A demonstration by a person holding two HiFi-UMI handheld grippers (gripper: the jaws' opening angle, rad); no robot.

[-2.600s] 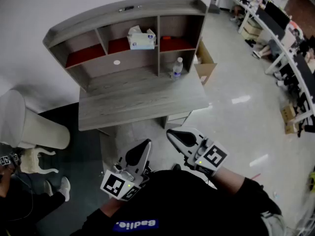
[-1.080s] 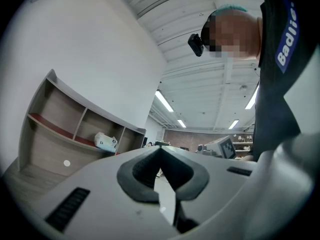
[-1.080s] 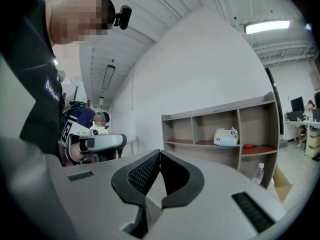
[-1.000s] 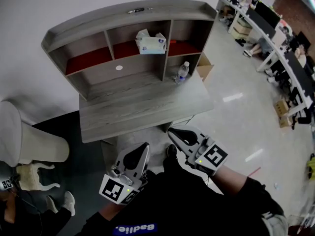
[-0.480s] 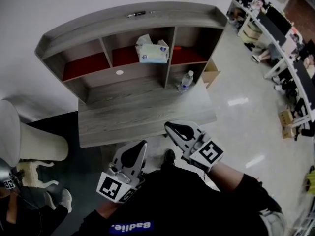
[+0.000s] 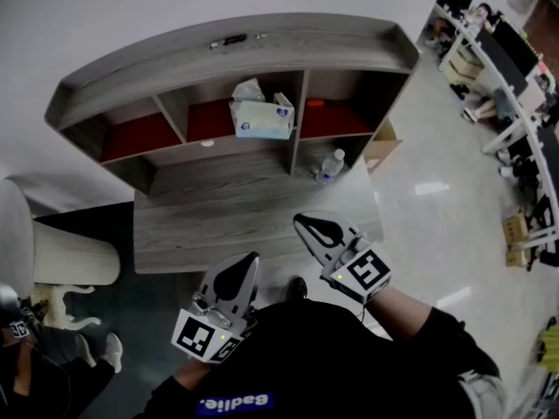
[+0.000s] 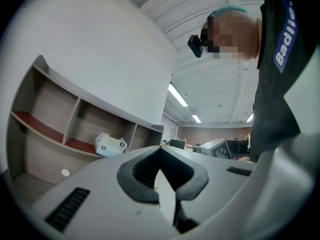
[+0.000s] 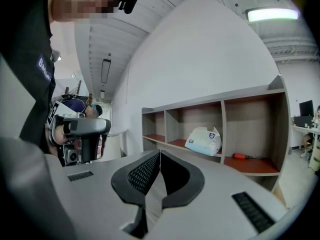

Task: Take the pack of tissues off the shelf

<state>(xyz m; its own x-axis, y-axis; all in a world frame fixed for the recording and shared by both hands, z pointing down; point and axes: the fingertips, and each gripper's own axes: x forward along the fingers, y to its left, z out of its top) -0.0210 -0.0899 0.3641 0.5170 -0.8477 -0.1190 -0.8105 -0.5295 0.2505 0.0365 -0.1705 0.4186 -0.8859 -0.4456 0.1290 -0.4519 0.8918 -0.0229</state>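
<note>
The pale blue pack of tissues [image 6: 260, 114] lies in the middle upper compartment of the grey wooden shelf [image 6: 218, 51], on its red floor. It also shows as the pack of tissues [image 7: 110, 144] in the left gripper view and the pack of tissues [image 8: 204, 140] in the right gripper view. My left gripper [image 6: 238, 274] is held low near my body, short of the desk's front edge, shut and empty. My right gripper [image 6: 316, 229] hovers over the desk's front right edge, shut with nothing in it. Both are far from the pack.
A clear water bottle [image 6: 328, 166] stands on the desk [image 6: 218, 216] under the right compartment. An orange-handled tool [image 8: 245, 156] lies in the right compartment. A cardboard box [image 6: 383, 152] sits on the floor at the desk's right. A white chair [image 6: 52, 260] is at left.
The view has closed in on the desk and shelf. Both grippers stay shut near my body, the right one now over the desk's front edge.
</note>
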